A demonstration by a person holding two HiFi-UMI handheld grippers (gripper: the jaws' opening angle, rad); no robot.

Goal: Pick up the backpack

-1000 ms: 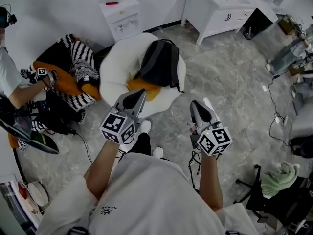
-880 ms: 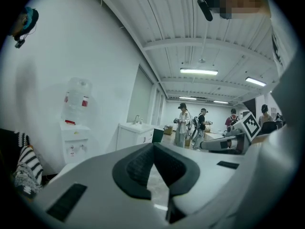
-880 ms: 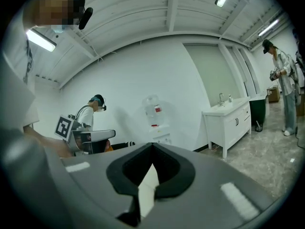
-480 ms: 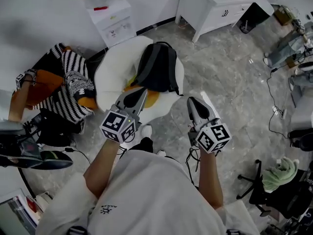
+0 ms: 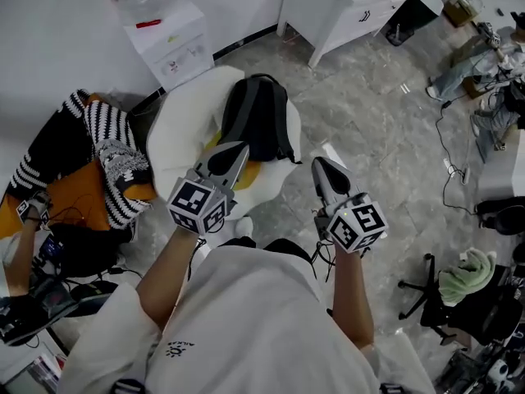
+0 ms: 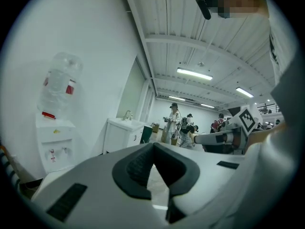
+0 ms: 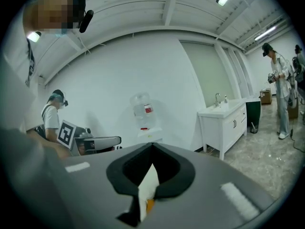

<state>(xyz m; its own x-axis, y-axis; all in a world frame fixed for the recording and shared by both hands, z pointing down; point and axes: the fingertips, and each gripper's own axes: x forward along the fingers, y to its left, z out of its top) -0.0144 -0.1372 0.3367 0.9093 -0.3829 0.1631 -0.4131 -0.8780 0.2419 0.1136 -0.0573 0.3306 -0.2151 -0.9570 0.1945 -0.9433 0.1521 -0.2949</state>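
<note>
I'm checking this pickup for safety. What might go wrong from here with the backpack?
Both the left tongs and right tongs are shut and short of the backpack; unopened, they may just shove it. It lies on a white seat next to an orange cushion, so a grab may pinch that instead.

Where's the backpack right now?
In the head view, the black backpack lies on the white round seat, upper middle, just beyond the left gripper, near the water dispenser.

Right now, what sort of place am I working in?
Probably an indoor recording studio or lab, not a home: a water dispenser and a white sink cabinet stand nearby, cables trail over the stone-look floor, and other people stand around in head-worn gear.
</note>
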